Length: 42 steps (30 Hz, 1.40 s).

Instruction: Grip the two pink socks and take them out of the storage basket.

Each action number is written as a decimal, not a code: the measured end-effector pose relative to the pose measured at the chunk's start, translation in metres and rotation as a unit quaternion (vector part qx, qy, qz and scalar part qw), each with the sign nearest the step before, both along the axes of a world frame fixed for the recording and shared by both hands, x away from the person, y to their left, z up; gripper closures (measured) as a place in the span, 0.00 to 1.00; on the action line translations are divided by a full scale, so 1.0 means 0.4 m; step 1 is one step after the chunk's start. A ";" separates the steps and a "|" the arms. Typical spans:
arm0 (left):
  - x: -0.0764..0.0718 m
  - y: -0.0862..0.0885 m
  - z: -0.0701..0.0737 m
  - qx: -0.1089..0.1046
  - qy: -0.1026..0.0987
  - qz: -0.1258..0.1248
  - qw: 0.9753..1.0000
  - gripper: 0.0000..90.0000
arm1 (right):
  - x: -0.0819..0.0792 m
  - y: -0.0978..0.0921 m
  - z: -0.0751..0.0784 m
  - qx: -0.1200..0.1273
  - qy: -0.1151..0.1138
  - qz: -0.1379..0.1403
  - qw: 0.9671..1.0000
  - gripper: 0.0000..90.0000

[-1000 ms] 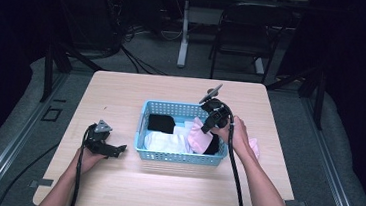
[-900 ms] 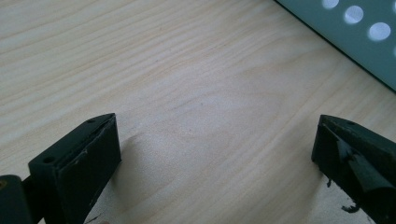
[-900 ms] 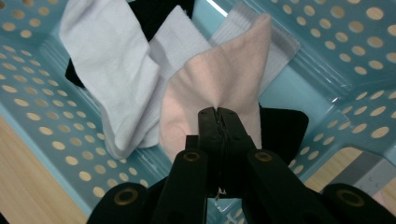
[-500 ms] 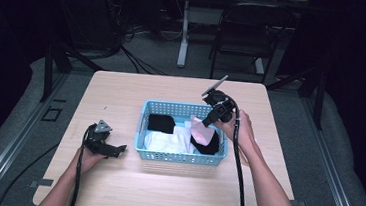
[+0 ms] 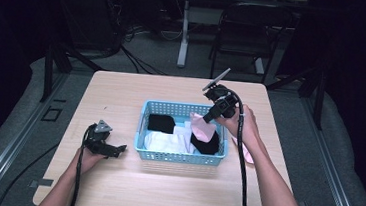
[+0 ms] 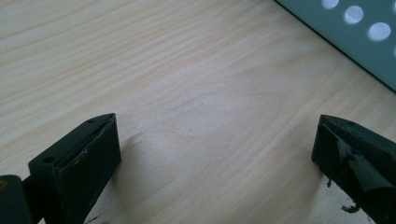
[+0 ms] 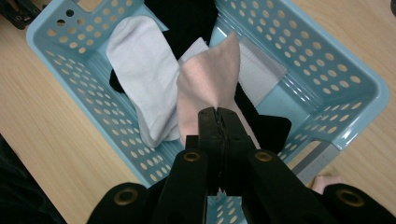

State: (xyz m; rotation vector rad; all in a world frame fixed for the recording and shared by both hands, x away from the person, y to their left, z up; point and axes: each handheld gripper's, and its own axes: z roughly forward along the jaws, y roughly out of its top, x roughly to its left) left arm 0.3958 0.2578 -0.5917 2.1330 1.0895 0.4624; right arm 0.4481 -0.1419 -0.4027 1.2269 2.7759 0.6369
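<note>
A light blue perforated basket [image 5: 180, 157] [image 7: 65, 88] sits mid-table with white [image 5: 165, 142] [image 7: 140, 70] and black socks [image 5: 160, 123] [image 7: 187, 18] inside. My right gripper [image 5: 208, 116] [image 7: 217, 113] hangs over the basket's right half, shut on a pink sock [image 5: 202, 127] [image 7: 208, 84] that droops down into the basket. Another pink sock [image 5: 246, 154] lies on the table right of the basket, partly hidden by the forearm. My left gripper [image 5: 119, 149] [image 6: 212, 154] rests on the wooden table [image 5: 122, 90] left of the basket, open with bare wood between its jaws.
The table's near strip in front of the basket is bare wood. Beyond the far edge stand a chair [image 5: 245, 30] and a table leg [image 5: 183, 38] with cables on the floor. The basket's wall [image 6: 355, 42] shows at the upper right of the left gripper view.
My right gripper has risen and moved back over the basket, lifting the pink sock so it hangs higher. The left gripper has stayed put.
</note>
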 end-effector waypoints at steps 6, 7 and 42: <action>0.000 0.000 0.000 0.000 0.000 0.000 1.000 0.01 | -0.005 -0.010 0.028 -0.001 -0.005 0.003 1.000 0.99; 0.000 0.000 0.000 0.000 0.000 0.000 1.000 0.01 | -0.009 -0.016 0.040 0.001 -0.008 -0.001 1.000 0.99; 0.000 0.000 0.000 0.000 0.000 0.000 1.000 0.01 | -0.054 -0.228 0.190 0.007 -0.051 -0.070 0.996 0.99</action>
